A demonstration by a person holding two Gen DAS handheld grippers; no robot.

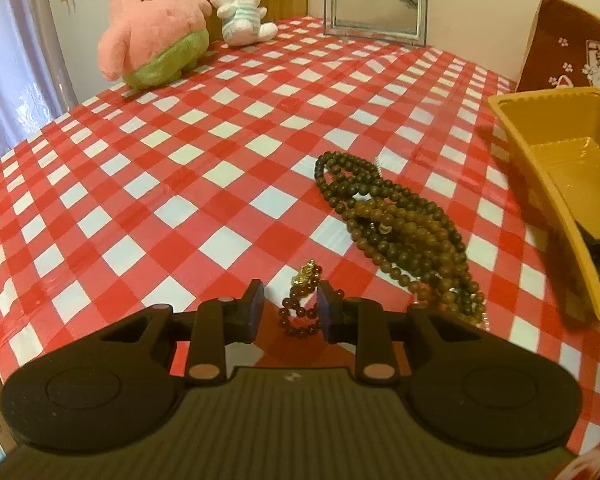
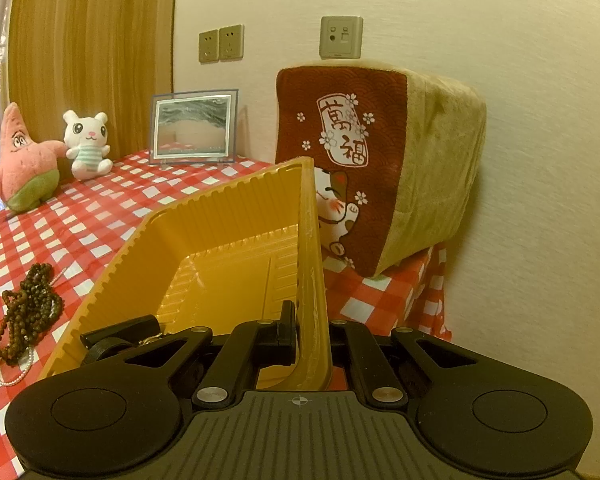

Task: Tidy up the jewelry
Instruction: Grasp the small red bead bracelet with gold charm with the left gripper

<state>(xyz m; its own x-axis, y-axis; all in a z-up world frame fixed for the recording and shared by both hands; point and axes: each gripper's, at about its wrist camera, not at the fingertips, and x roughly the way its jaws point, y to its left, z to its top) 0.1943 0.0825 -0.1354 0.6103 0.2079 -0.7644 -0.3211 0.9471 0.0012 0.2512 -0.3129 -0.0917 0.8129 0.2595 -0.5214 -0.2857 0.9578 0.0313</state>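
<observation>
The left wrist view looks down on the table (image 1: 160, 184) with its red and white checked cloth. The left gripper (image 1: 290, 314) hangs low over a small bracelet (image 1: 300, 308) of dark red beads with a gold charm. Its jaws stand a little apart, one on each side of the bracelet. The right pad seems to be against the beads and the left pad is a bit away, so I cannot tell if the bracelet is really gripped. Just beyond lies a pile of brown and dark bead necklaces (image 1: 396, 224), flat on the cloth and apart from the bracelet. At the right edge of this view is the yellow tray (image 1: 540, 152), and in its near corner sits something black that I cannot identify.

The right wrist view shows what the first one hides. The right gripper (image 2: 312, 336) is closed tight on the right wall of the tray, with one finger inside and one outside. The tray is tilted, and its floor is bare except for a black object (image 2: 120, 338) with a small metal part near the front. This view also shows a thin string of white pearls (image 2: 14, 376) under the bead pile, and the cushion (image 2: 376, 168) with a cat behind the tray.

Both views show a pink star plush (image 1: 152, 28), a white rabbit plush (image 1: 240, 4) and a picture frame (image 1: 376, 4) at the far side.
</observation>
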